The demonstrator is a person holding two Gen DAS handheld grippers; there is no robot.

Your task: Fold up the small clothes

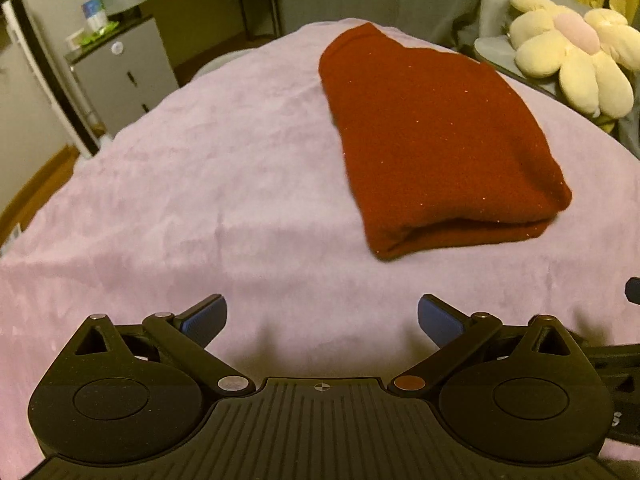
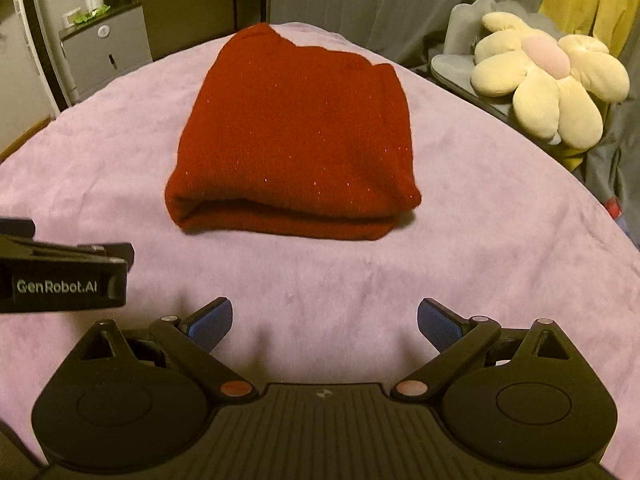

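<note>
A dark red knitted garment (image 1: 432, 140) (image 2: 296, 136) lies folded flat on the lilac blanket (image 1: 180, 184) (image 2: 480, 240), its doubled edge facing me. My left gripper (image 1: 322, 320) hovers over bare blanket, short of the garment and to its left, jaws wide open and empty. My right gripper (image 2: 325, 322) hangs in front of the garment's near edge, also wide open with nothing between its blue pads (image 2: 212, 324). The side of the left gripper's body (image 2: 64, 276) shows at the left edge of the right wrist view.
A cream flower-shaped plush cushion (image 1: 572, 56) (image 2: 544, 80) rests on a grey seat to the right of the bed. Grey cabinets (image 1: 120, 72) (image 2: 104, 48) and a desk stand beyond the far left edge. Grey curtain hangs behind.
</note>
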